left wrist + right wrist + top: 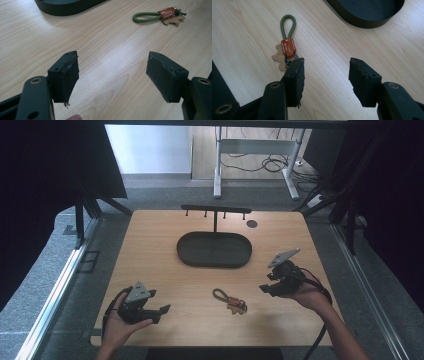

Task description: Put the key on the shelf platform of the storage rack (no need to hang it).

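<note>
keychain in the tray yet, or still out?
Out. The keychain lies flat on the table, in front of the empty black tray, apart from both grippers.

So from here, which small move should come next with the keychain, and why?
Probably bring the right gripper down over the keychain. The keychain lies loose on the table beside that open gripper, nothing between its jaws, and the left gripper rests farther off.

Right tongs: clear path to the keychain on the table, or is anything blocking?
Probably yes. The keychain lies flat on bare table between the two hands, apart from the tray. The right tongs stand open and empty just beside it, with nothing between. The left tongs sit off to the other side.
</note>
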Motion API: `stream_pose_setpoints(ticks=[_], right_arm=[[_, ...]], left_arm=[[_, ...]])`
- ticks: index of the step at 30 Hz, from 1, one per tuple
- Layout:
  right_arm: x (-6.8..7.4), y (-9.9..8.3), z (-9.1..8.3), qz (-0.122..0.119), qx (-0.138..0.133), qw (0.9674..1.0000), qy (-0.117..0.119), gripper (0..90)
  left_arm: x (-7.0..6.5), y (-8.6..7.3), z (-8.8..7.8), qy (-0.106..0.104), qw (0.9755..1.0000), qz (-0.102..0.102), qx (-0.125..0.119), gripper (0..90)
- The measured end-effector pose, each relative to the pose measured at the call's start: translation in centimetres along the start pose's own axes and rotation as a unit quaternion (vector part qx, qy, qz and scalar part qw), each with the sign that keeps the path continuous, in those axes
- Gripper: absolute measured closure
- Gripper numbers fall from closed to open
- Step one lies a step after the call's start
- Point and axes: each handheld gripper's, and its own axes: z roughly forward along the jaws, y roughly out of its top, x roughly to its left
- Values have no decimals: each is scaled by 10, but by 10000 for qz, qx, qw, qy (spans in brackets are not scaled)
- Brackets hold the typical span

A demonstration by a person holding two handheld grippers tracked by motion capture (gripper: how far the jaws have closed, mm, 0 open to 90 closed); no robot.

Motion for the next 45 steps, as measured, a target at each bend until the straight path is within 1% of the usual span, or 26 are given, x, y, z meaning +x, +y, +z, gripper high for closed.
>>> stream_pose_setpoints(ticks=[3, 4, 5, 6, 12, 20, 25, 30, 31, 33, 34, 35, 36, 38, 39, 40, 45], right_arm=[[2, 4, 2, -42, 79, 10000, 15, 469], [5, 8, 4, -81, 154, 9998, 49, 468], [5, 8, 4, -81, 154, 9998, 49, 468], [7, 12, 7, -142, 249, 9995, 94, 468], [11, 19, 13, -250, 393, 9988, 134, 469], [18, 29, 25, -422, 619, 9969, 247, 473], [20, 33, 31, -435, 706, 9960, 321, 479], [23, 37, 39, -512, 819, 9946, 387, 480], [26, 39, 44, -566, 881, 9936, 430, 481], [27, 40, 46, -582, 901, 9932, 450, 481], [30, 41, 50, -631, 950, 9922, 497, 485], [30, 41, 50, -631, 950, 9922, 497, 485], [33, 43, 56, -684, 993, 9912, 548, 488], [34, 43, 60, -719, 1037, 9903, 583, 488], [36, 43, 62, -698, 1052, 9901, 612, 489], [36, 43, 64, -739, 1065, 9895, 636, 490], [39, 43, 73, -778, 1163, 9876, 715, 496]], left_arm=[[0, 0, 0, -9, 10000, 9, 1, 265], [0, 0, 0, -8, 10000, 13, 4, 265], [0, 0, 0, -8, 10000, 13, 4, 264], [0, 0, 1, -3, 10000, 8, 9, 265], [0, 0, 1, -5, 10000, 13, 11, 265], [-1, 1, -1, -16, 10000, 26, -12, 265], [-2, 1, -1, -28, 10000, 50, -7, 264], [-2, 1, -1, -32, 10000, 28, -20, 265], [-2, 1, -1, -34, 10000, 34, -24, 265], [-2, 1, -1, -34, 10000, 37, -24, 264], [-1, 1, -2, -32, 10000, 26, -44, 264], [-1, 1, -2, -32, 10000, 26, -44, 264], [-1, 1, -2, -24, 10000, 12, -47, 264], [0, 1, -3, -25, 10000, 6, -51, 265], [0, 1, -3, -22, 10000, -1, -54, 265], [0, 1, -3, -22, 10000, -1, -54, 265], [0, 1, -3, -28, 10000, 3, -54, 265]])
